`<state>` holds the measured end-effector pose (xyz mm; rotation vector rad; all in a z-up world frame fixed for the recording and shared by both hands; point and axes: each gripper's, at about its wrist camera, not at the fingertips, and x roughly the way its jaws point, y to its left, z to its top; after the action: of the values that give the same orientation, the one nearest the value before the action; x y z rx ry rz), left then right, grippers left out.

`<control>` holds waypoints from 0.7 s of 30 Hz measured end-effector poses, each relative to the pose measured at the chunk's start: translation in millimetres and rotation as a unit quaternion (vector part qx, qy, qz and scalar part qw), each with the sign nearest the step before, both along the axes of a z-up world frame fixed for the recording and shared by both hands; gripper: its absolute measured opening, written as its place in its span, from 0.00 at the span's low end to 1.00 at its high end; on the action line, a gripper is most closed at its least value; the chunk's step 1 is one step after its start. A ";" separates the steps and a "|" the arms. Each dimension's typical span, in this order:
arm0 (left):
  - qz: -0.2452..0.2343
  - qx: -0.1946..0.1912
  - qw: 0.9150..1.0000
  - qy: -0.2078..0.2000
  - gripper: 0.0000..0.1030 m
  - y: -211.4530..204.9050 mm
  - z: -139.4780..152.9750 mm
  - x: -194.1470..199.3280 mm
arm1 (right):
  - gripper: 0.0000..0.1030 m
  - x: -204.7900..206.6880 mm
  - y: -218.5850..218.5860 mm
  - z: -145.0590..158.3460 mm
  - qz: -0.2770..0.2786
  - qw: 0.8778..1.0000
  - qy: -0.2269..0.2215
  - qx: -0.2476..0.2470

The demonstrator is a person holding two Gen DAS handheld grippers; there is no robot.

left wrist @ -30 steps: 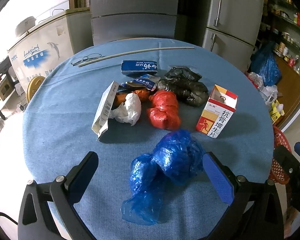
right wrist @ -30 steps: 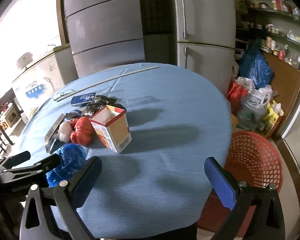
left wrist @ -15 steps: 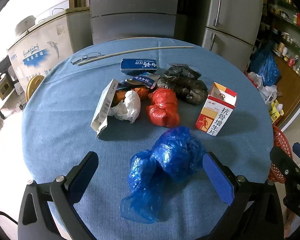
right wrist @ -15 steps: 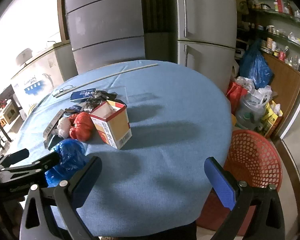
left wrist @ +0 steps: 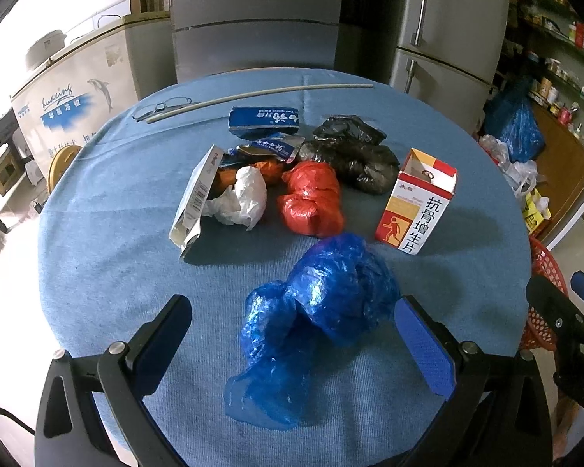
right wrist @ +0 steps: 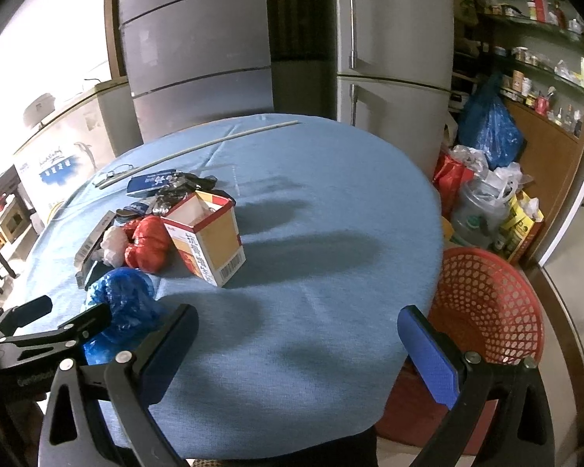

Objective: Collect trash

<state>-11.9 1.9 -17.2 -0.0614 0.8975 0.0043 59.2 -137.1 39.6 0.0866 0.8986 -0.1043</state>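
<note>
Left gripper (left wrist: 292,334), jaws apart, brackets the crumpled blue plastic bag (left wrist: 323,303) lying on the blue-clothed round tabletop (left wrist: 97,264). Right gripper (right wrist: 296,346), likewise apart and empty, hovers near the red mesh basket (right wrist: 486,303). Risk: thin film may slip or trail from a shallow pinch. The upright orange-and-white carton (left wrist: 416,210) reads "抗骨增生片".

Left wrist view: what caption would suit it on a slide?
Open left gripper straddles a crumpled blue bag on the blue table.
</note>
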 end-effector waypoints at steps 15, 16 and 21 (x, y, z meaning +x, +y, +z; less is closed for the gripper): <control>0.002 -0.010 1.000 0.004 1.00 6.2 -3.9 -2.5 | 1.00 0.1 1.6 -2.4 -0.003 1.000 0.007 -0.003; 0.002 -0.011 1.000 0.004 1.00 6.6 -4.1 -2.7 | 1.00 0.2 1.6 -2.7 -0.003 1.000 0.008 -0.003; 0.001 -0.012 1.000 0.006 1.00 7.6 -5.3 -3.0 | 1.00 0.5 1.9 -3.7 -0.004 1.000 0.011 -0.003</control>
<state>-14.9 9.5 -22.5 -0.0851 0.9088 -0.0039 59.7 -135.3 35.9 0.0843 0.9205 -0.1157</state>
